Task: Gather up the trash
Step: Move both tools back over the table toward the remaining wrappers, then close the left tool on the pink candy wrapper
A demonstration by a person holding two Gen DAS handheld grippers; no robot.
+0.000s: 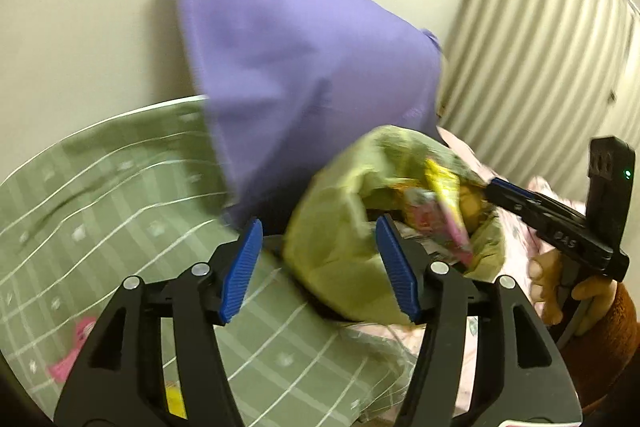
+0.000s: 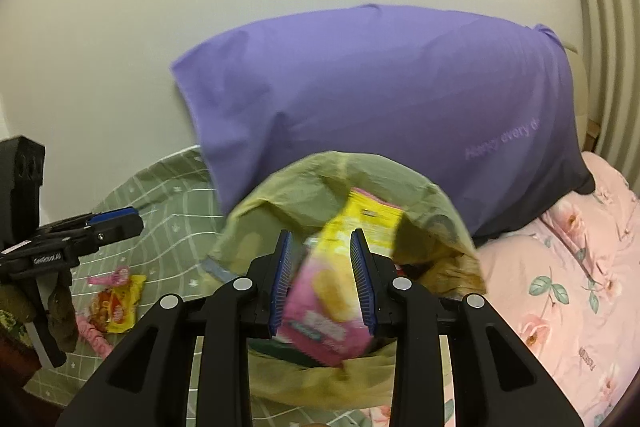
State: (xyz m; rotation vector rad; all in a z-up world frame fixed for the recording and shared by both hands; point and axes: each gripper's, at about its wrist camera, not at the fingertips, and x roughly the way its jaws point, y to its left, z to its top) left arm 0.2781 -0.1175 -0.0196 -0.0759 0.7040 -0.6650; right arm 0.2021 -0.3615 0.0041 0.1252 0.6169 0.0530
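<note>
A yellow-green trash bag [image 2: 304, 187] lies open on the bed, also seen in the left wrist view [image 1: 344, 227]. My right gripper [image 2: 323, 277] is over its mouth, jaws apart, with a pink and yellow snack wrapper [image 2: 340, 267] blurred between the pads, seemingly loose. The wrapper also shows inside the bag in the left wrist view [image 1: 444, 203]. My left gripper [image 1: 320, 267] is open and empty beside the bag's left edge. More wrappers lie on the green sheet: a red and yellow packet [image 2: 116, 303] and pink wrappers [image 2: 114, 277].
A purple pillow [image 2: 380, 99] leans on the wall behind the bag. A green checked sheet [image 1: 100, 187] covers the left of the bed, a pink floral quilt [image 2: 560, 287] the right. A pink scrap [image 1: 76, 347] lies at my lower left.
</note>
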